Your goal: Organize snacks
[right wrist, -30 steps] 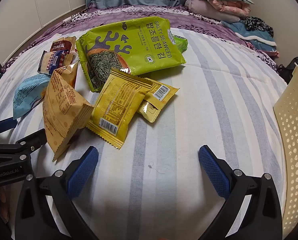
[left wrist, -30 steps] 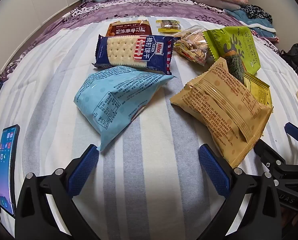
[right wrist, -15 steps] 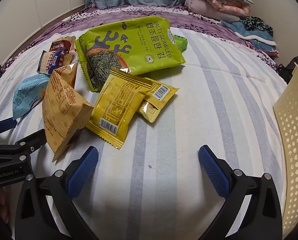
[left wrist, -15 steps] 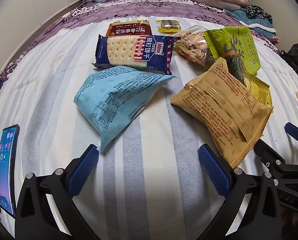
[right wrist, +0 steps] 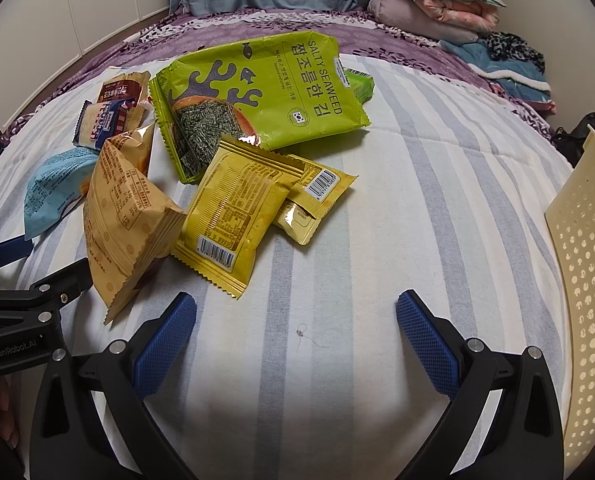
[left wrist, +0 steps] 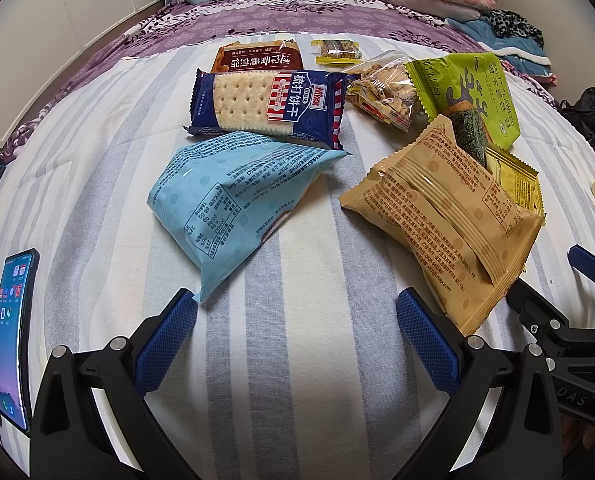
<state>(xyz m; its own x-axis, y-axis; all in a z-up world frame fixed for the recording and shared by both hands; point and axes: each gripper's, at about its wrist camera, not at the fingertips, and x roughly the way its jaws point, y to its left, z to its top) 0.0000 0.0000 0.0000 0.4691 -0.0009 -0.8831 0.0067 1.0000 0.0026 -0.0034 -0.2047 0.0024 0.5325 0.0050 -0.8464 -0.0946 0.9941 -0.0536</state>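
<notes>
I am holding my left gripper wide open and empty, low over the striped white-and-grey bedsheet, with the puffy light-blue plastic snack bag lying just ahead of its left finger. My right gripper is likewise gaping and carrying nothing, hovering over bare sheet with the crinkly yellow foil pouch just ahead to its left. The tan pillow-style snack bag is lying between the two tools, leaning on the yellow pouches. Behind them the big lime-green seaweed packet and the navy cracker pack are resting flat. The perforated cream plastic basket is standing at my far right, and I am guessing the snacks belong there.

These bags are looking light, air-filled and slick, so I am expecting them to squash and slide. I am judging the crimped end seams the safest hold, since pinching the middles may crush what is inside. Both tools are pointing forward along the bed, tilted slightly downward.
</notes>
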